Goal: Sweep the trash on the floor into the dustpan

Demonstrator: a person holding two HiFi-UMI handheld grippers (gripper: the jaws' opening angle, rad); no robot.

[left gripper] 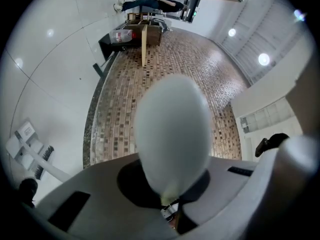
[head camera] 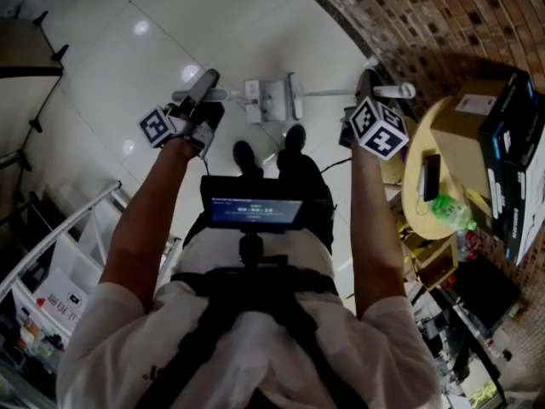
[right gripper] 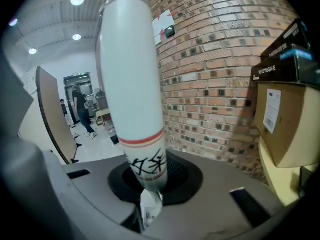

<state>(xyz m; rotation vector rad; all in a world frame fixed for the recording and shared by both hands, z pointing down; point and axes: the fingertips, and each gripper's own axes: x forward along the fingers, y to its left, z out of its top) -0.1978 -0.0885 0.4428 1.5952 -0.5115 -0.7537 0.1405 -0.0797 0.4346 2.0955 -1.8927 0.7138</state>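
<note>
two white handles point straight ahead: plain handle [left gripper: 172, 129] pinched tight in left tongs [left gripper: 172, 211], red-banded handle [right gripper: 132, 84], black writing [right gripper: 146, 165] unreadable, in right tongs [right gripper: 147, 206].

Dustpan [head camera: 271, 100] on floor [head camera: 128, 58] ahead; boxes [head camera: 511, 126] on table [head camera: 415, 196] right.

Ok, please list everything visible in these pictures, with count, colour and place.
floor: one, white tiles, underneath
dustpan set: one, white, floor, centre of head view
pale handle: one, grey-white, in left tool
red-banded handle: one, white, in right tool
brick wall: one, brown, right
round table: one, pale yellow, right
cardboard box: one, brown, on table
black boxes: at least two, on cardboard box
green item: one, on table, kind unclear
distant person: one, dark clothes, far room
shoes: two, dark, near dustpan set
left tool: one, grey, shut on pale handle
right tool: one, grey, shut on red-banded handle
</note>
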